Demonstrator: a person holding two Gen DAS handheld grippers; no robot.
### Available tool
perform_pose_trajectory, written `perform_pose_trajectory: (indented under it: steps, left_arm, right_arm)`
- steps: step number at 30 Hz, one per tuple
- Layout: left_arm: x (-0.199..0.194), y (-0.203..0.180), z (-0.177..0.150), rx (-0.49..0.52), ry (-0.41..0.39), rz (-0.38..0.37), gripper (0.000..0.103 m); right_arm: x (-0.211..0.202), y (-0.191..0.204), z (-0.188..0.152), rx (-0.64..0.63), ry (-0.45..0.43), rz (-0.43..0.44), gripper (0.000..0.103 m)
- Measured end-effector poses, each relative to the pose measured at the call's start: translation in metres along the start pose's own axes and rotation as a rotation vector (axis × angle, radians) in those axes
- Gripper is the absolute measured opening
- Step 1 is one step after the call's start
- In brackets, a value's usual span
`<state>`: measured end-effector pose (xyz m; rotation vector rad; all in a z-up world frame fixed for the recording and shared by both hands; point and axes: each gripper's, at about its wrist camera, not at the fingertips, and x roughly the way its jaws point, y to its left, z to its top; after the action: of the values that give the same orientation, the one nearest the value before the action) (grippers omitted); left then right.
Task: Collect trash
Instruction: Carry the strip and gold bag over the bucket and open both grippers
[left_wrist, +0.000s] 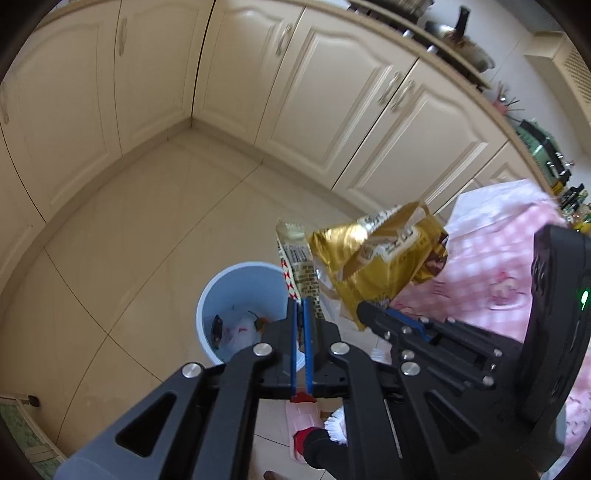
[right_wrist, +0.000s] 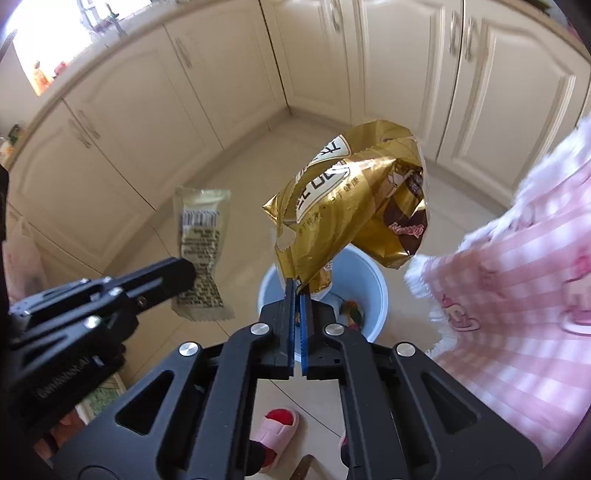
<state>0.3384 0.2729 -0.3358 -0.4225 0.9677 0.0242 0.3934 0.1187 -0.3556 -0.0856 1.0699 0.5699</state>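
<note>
My left gripper (left_wrist: 300, 303) is shut on the lower end of a small beige snack wrapper (left_wrist: 295, 258) with a barcode. Beside it, my right gripper (left_wrist: 364, 308) is shut on a crumpled gold foil bag (left_wrist: 376, 258). Both pieces hang above a light blue trash bin (left_wrist: 236, 288) on the floor, which holds some scraps. In the right wrist view the right gripper (right_wrist: 298, 287) pinches the gold bag (right_wrist: 347, 199) directly over the bin (right_wrist: 373, 291). The left gripper (right_wrist: 186, 275) holds the wrapper (right_wrist: 201, 251) to the bin's left.
Cream cabinet doors (left_wrist: 332, 103) form a corner behind the bin. A pink checked cloth (left_wrist: 491, 266) hangs close on the right, seen too in the right wrist view (right_wrist: 517, 288). A person's pink slippers (right_wrist: 277, 428) stand on the beige floor tiles (left_wrist: 147, 240) below the grippers.
</note>
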Motion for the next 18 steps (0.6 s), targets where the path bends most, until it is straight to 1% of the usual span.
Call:
perform_pose_trajectory:
  steps: [3, 5, 6, 7, 8, 9, 10, 12, 14, 18]
  left_arm:
    - [0.024, 0.004, 0.006, -0.012, 0.023, 0.004, 0.004]
    - [0.038, 0.001, 0.011, -0.009, 0.035, 0.003, 0.006]
    - [0.042, -0.001, 0.013, -0.009, 0.038, 0.003, 0.019]
    - [0.046, -0.002, 0.014, -0.008, 0.041, 0.017, 0.048]
    - [0.048, -0.003, 0.014, -0.009, 0.033, 0.042, 0.055]
    - [0.048, -0.003, 0.014, -0.009, 0.021, 0.053, 0.058]
    - [0.048, -0.004, 0.014, -0.006, 0.01, 0.051, 0.058]
    - [0.049, -0.004, 0.013, -0.008, 0.022, 0.05, 0.058]
    - [0.049, -0.001, 0.011, -0.008, 0.028, 0.071, 0.058]
    - [0.046, 0.005, 0.009, -0.025, 0.026, 0.089, 0.058]
  right_arm:
    - [0.02, -0.011, -0.002, 0.02, 0.031, -0.011, 0.002]
    - [0.031, -0.019, -0.004, 0.038, 0.051, -0.012, 0.002]
    - [0.034, -0.021, -0.003, 0.041, 0.055, -0.013, 0.002]
    - [0.037, -0.024, -0.003, 0.044, 0.061, -0.014, 0.002]
    - [0.04, -0.024, -0.001, 0.046, 0.063, -0.014, 0.002]
    - [0.042, -0.025, -0.001, 0.049, 0.065, -0.013, 0.002]
    - [0.043, -0.026, -0.001, 0.05, 0.066, -0.013, 0.002]
    - [0.045, -0.027, 0.0, 0.051, 0.072, -0.009, 0.002]
    - [0.048, -0.025, 0.004, 0.053, 0.074, -0.007, 0.002]
    - [0.053, -0.02, 0.004, 0.05, 0.08, 0.003, 0.003]
